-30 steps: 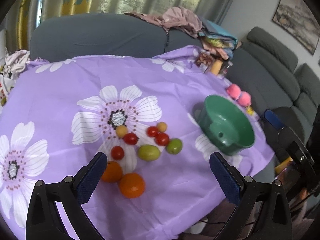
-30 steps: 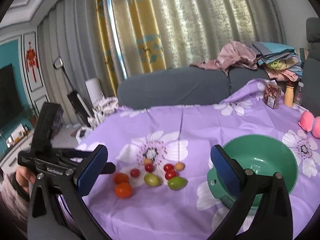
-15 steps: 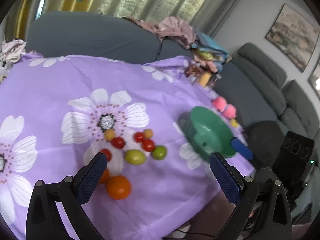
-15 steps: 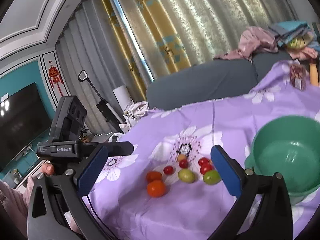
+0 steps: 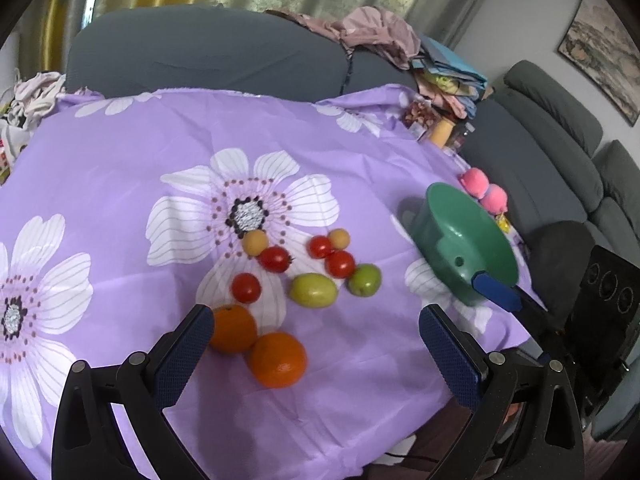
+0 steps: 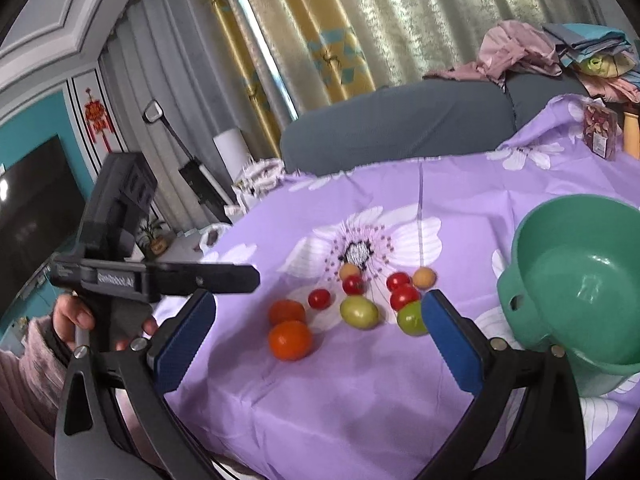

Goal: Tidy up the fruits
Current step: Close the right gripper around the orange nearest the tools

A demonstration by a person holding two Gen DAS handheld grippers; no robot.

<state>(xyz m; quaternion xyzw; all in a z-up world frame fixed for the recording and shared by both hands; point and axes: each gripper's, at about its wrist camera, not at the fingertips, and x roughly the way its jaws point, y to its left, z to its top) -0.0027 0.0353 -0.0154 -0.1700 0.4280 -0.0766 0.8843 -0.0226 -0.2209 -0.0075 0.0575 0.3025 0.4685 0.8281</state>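
Oranges (image 5: 276, 359) sit just ahead of left gripper (image 5: 316, 354), nearer it than right gripper (image 6: 320, 334); both spread apart, empty; bowl (image 5: 496, 248) right.

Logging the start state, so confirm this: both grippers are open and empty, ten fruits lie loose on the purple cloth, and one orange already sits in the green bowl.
One thing is wrong: the green bowl is empty, as the right wrist view shows. Both oranges lie on the purple cloth with the other fruits. The left gripper and right gripper are open and empty, as stated.
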